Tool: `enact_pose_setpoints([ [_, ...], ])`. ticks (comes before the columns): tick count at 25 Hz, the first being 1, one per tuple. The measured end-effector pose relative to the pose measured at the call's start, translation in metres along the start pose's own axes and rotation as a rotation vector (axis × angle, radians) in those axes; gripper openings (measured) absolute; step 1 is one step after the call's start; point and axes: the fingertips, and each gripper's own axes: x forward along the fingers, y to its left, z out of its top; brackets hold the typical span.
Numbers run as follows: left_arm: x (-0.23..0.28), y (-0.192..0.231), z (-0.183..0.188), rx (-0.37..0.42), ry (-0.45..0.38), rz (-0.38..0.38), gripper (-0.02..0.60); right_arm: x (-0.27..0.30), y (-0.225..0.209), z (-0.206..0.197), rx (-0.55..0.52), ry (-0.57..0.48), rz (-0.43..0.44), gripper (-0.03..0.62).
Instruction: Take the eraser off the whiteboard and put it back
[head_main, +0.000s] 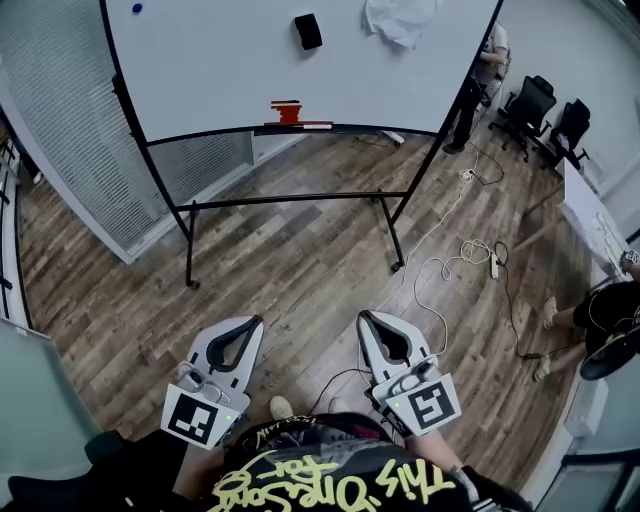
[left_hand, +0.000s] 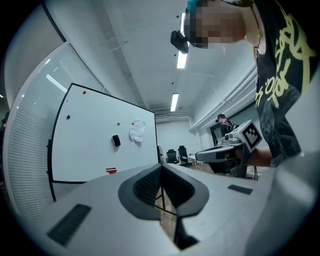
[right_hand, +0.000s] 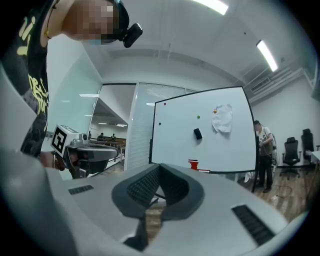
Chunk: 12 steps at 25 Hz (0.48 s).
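Note:
A black eraser (head_main: 308, 31) sticks to the white whiteboard (head_main: 230, 70), which stands on a black wheeled frame some way ahead of me. The eraser (left_hand: 116, 140) also shows small in the left gripper view, and the eraser (right_hand: 198, 133) in the right gripper view. My left gripper (head_main: 255, 322) and right gripper (head_main: 365, 317) are held low and level, close to my body, far from the board. Both have their jaw tips together with nothing between them.
A crumpled white cloth (head_main: 400, 20) hangs on the board's upper right. Red objects (head_main: 287, 110) sit on the board's tray. A white cable and power strip (head_main: 492, 262) lie on the wood floor to the right. A person (head_main: 480, 80) stands by the board's right edge; office chairs (head_main: 545, 110) beyond.

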Motion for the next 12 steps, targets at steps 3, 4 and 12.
enact_pose_setpoints([
  [3, -0.001, 0.002, -0.001, 0.003, 0.003, -0.008, 0.008, 0.001, 0.001, 0.004, 0.030, -0.024, -0.013, 0.011],
  [4, -0.002, 0.002, -0.001, 0.002, 0.002, -0.012, 0.008, 0.001, 0.001, 0.005, 0.035, -0.032, -0.022, 0.011],
  [12, -0.014, 0.011, -0.007, -0.006, 0.017, -0.045, 0.008, 0.011, 0.018, 0.000, 0.006, -0.020, -0.056, 0.011],
])
